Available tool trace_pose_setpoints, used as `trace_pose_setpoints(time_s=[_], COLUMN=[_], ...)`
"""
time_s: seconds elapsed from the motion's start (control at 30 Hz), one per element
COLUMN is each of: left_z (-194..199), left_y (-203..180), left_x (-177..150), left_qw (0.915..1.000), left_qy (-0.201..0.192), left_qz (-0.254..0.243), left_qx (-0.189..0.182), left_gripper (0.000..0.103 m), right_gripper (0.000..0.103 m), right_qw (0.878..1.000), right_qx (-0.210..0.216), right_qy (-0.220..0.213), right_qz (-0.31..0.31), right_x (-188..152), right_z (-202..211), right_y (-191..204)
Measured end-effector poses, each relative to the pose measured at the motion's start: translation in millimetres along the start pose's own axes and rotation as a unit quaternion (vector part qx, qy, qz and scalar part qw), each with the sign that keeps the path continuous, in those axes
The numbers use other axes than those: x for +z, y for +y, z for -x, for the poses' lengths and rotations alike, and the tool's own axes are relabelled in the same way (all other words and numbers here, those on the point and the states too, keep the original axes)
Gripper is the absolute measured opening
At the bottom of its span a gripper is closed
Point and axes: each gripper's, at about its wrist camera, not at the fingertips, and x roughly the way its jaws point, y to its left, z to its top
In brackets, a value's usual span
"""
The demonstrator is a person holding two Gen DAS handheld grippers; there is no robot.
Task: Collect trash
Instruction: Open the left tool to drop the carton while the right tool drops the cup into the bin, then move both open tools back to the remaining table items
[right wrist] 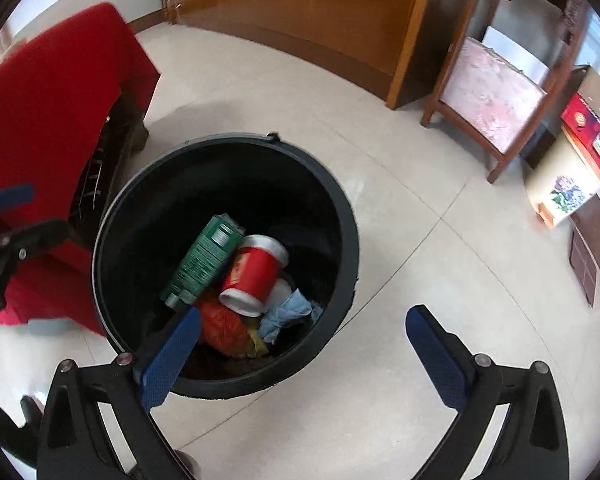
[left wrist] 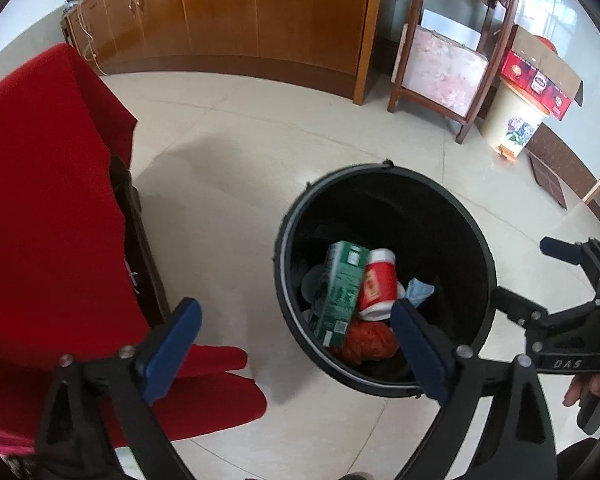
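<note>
Black plastic bin [right wrist: 340, 216] holds light trash, the stiff red cup [right wrist: 256, 272] at its 6 o'clock best pinched across its wall; left gripper [left wrist: 296, 356] and right gripper [right wrist: 304, 356] gape wide, empty.

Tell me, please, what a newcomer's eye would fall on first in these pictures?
Most likely the black bin on the pale tiled floor, with a green carton, a red cup and a blue rag lying inside. Next, the red cloth draped over furniture beside it. Both tongs, left and right, hang open and empty above.
</note>
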Motion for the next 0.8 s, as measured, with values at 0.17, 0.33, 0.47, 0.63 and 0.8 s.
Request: trace_pose_setpoints(time_s=[0.17, 0.33, 0.47, 0.63, 0.8], left_z=[13, 26, 40, 62, 87], left_y=[3, 4, 4, 11, 17], left_x=[5, 10, 12, 15, 13], left_qw=[0.9997, 0.9995, 0.9992, 0.9987, 0.9971], left_qy=[-0.017, -0.029, -0.037, -0.049, -0.075], left_qz=[0.001, -0.001, -0.002, 0.004, 0.007], left_qx=[0.014, 0.012, 0.012, 0.011, 0.004], left_gripper=[0.103, 0.103, 0.103, 0.103, 0.103], right_gripper=[0.103, 0.103, 0.103, 0.103, 0.103], right_qw=[1.000, 1.000, 0.999, 0.998, 0.996], right_qx=[-0.005, -0.008, -0.012, -0.023, -0.031], right_qy=[-0.020, -0.029, -0.039, -0.055, -0.076], right_qz=[-0.006, -0.005, -0.007, -0.020, -0.025], right_x=[8, 15, 19, 25, 32], right_z=[19, 36, 51, 74, 101], right_y=[3, 10, 13, 16, 27])
